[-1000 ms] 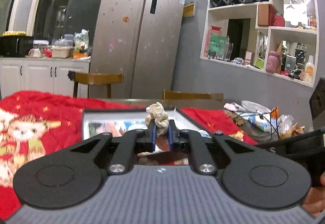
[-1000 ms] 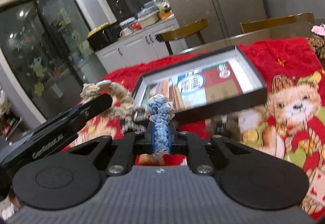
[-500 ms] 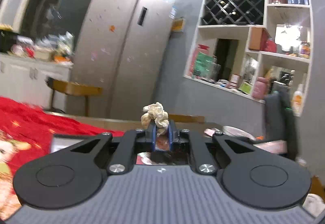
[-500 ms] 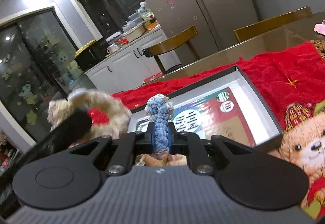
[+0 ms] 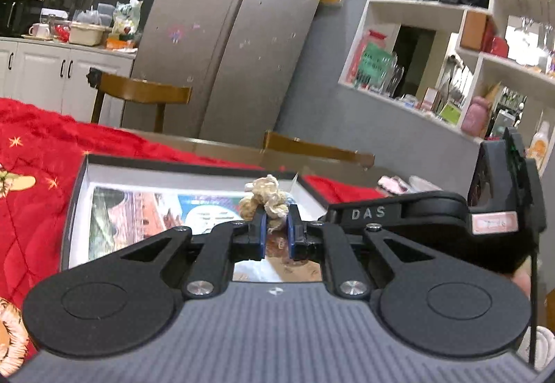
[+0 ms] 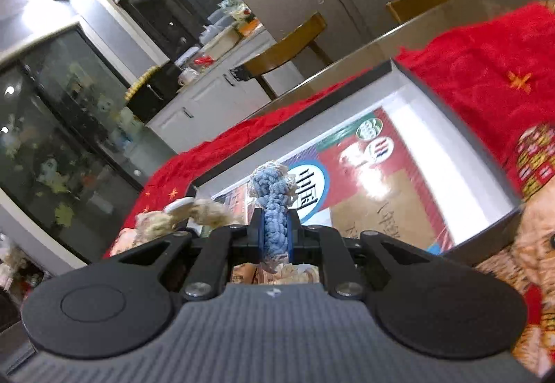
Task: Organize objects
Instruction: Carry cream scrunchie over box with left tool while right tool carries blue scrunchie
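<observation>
1. The knitted piece (image 6: 272, 206) in the right gripper (image 6: 275, 227) is pale blue with a whitish tip.
2. The knitted piece (image 5: 265, 201) in the left gripper (image 5: 276, 227) is cream-beige.
3. Both grippers are black, with blue pads (image 5: 262, 230) and grey ribbed bodies.
4. The box (image 6: 409, 95) has a dark rim and white inner walls; its floor bears a print in red, blue, green and tan.
5. The cloth (image 5: 31, 154) is bright red, quilted, with small gold stars and a cartoon bear (image 6: 530, 237) in tan.
6. The fridge (image 5: 225, 36) is silver-grey, dotted with small stickers.
7. The chairs (image 5: 145, 93) are brown wood.
</observation>
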Motion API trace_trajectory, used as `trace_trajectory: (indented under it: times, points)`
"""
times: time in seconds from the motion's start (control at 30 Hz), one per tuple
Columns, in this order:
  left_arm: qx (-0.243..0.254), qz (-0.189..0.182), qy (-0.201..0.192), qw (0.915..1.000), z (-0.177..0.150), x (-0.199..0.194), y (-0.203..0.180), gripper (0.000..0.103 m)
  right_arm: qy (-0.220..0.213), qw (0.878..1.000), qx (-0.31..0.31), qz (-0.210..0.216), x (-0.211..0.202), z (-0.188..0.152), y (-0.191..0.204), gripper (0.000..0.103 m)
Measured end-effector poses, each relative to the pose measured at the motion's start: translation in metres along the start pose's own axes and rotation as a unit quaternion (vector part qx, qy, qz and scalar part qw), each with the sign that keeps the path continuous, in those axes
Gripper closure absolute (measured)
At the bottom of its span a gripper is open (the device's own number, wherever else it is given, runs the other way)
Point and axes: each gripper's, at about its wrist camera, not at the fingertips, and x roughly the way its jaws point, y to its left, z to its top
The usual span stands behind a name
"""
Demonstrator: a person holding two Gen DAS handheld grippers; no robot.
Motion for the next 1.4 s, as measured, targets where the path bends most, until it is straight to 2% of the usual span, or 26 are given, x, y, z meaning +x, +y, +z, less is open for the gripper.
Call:
trace_trajectory:
  times: [0.23,0.37,0.47,0.6,0.7,0.9,1.0,1.4]
  points:
    - [0.021,0.016,0.014,0.9996,-0.017,0.010,0.006,0.089,-0.011,1.000,-0.006,-0.002,-0.001,-0.003,-0.004,0.089]
    - [0.018,0.019,0.026,0.9993,-0.025,0.014,0.010,0.089,-0.022,0.999,-0.041,-0.014,-0.003,-0.009,0.005,0.089]
    - [0.031,0.020,0.027,0.9989,-0.030,0.015,0.009,0.089,-0.030,0.996,-0.082,-0.032,-0.005,-0.015,0.016,0.089]
    - [0.044,0.027,0.028,0.9983,-0.034,0.016,0.005,0.089,-0.032,0.993,-0.104,-0.049,-0.004,-0.019,0.022,0.089]
    - [0.050,0.045,0.018,0.9976,-0.033,0.014,0.003,0.089,-0.022,0.994,-0.098,-0.046,-0.002,-0.019,0.020,0.089]
    - [0.056,0.073,0.023,0.9955,-0.037,0.017,0.002,0.089,-0.021,0.992,-0.116,-0.049,-0.001,-0.021,0.021,0.089]
    - [0.063,0.094,0.008,0.9936,-0.038,0.015,0.001,0.089,-0.019,0.991,-0.126,-0.047,-0.001,-0.023,0.022,0.089]
    - [0.062,0.115,0.019,0.9912,-0.038,0.020,0.003,0.089,-0.007,0.987,-0.155,-0.037,0.003,-0.027,0.030,0.089]
